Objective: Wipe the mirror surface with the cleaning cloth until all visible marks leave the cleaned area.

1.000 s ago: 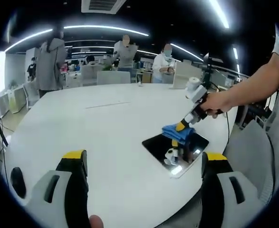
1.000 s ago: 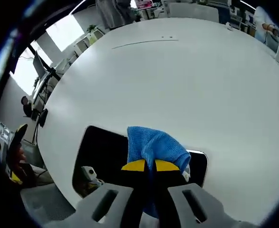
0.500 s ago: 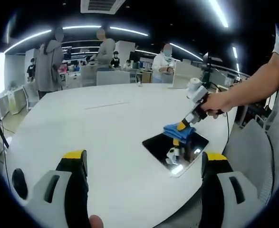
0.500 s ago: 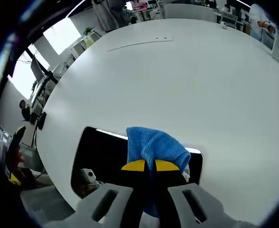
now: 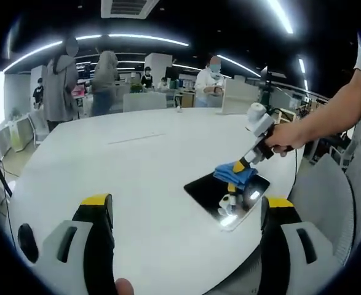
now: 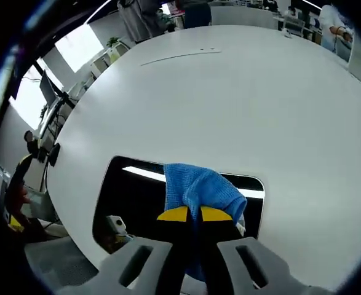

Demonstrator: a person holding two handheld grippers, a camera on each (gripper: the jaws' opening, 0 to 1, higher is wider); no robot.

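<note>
Wiping was in hand: the right gripper (image 6: pixel 189 214), jaws clamped on the blue cloth (image 6: pixel 198 187), pressed it on the mirror (image 6: pixel 134 193) at the table's (image 5: pixel 137 160) four o'clock edge. Marks were hard to judge; more strokes seemed needed. The left gripper (image 5: pixel 186 212) hung with jaws wide apart.

No text, label, brand, number or sign can be read anywhere.

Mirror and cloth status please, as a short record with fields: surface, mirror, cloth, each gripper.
surface: round white table
mirror: dark rectangular mirror flat near the table edge, reflecting ceiling lights
cloth: blue cleaning cloth pressed on the mirror, bunched at the yellow-tipped jaws
right gripper: shut on the cloth, held over the mirror by a hand
left gripper: open, holding nothing, off to the side of the mirror
marks: cannot tell
</note>
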